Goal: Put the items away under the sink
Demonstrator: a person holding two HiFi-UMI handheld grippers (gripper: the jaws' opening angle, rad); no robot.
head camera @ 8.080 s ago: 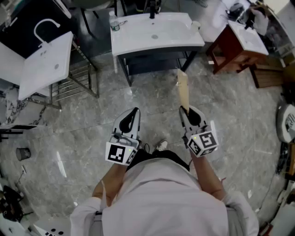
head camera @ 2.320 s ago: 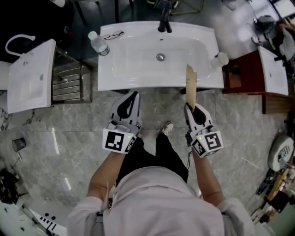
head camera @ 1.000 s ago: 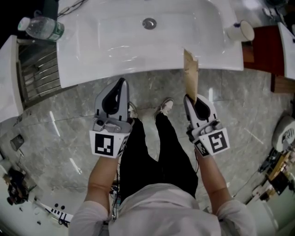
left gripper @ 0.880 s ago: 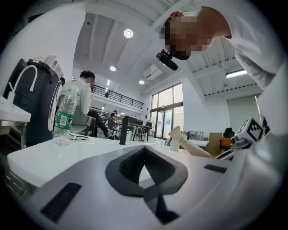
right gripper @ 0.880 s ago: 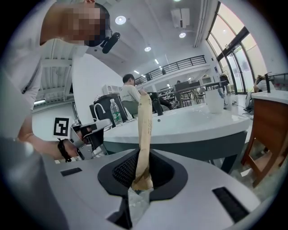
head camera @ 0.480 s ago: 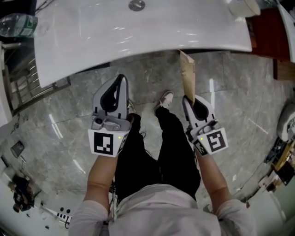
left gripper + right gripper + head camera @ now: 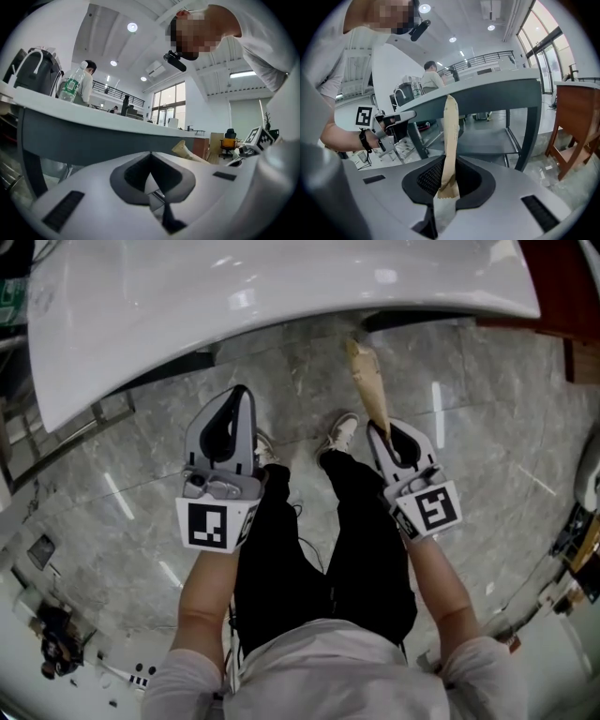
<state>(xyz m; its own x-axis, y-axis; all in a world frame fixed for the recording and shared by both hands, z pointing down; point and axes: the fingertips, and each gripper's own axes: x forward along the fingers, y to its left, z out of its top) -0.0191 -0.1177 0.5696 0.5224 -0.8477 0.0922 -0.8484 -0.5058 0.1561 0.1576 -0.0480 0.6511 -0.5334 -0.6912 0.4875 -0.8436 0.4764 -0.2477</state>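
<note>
A flat brown paper bag (image 7: 367,382) sticks up from my right gripper (image 7: 382,427), which is shut on its lower end. In the right gripper view the paper bag (image 7: 450,136) stands upright between the jaws of the right gripper (image 7: 446,185), in front of the dark shelf (image 7: 490,140) under the white sink (image 7: 281,296). My left gripper (image 7: 241,393) is shut and holds nothing. It points at the sink's front edge (image 7: 93,124) from below counter height. The left gripper (image 7: 150,155) also sees the bag (image 7: 188,152) off to the right.
A water bottle (image 7: 70,86) stands on the sink top at the left. The sink's dark metal legs (image 7: 532,126) frame the shelf. A red-brown wooden cabinet (image 7: 576,126) stands to the right. The person's legs and shoes (image 7: 339,432) stand on grey marble floor (image 7: 122,512).
The head camera and both grippers have sunk lower and moved closer to the sink, whose front edge now sits above the grippers. The bag stays in the right gripper, tilted slightly left.
</note>
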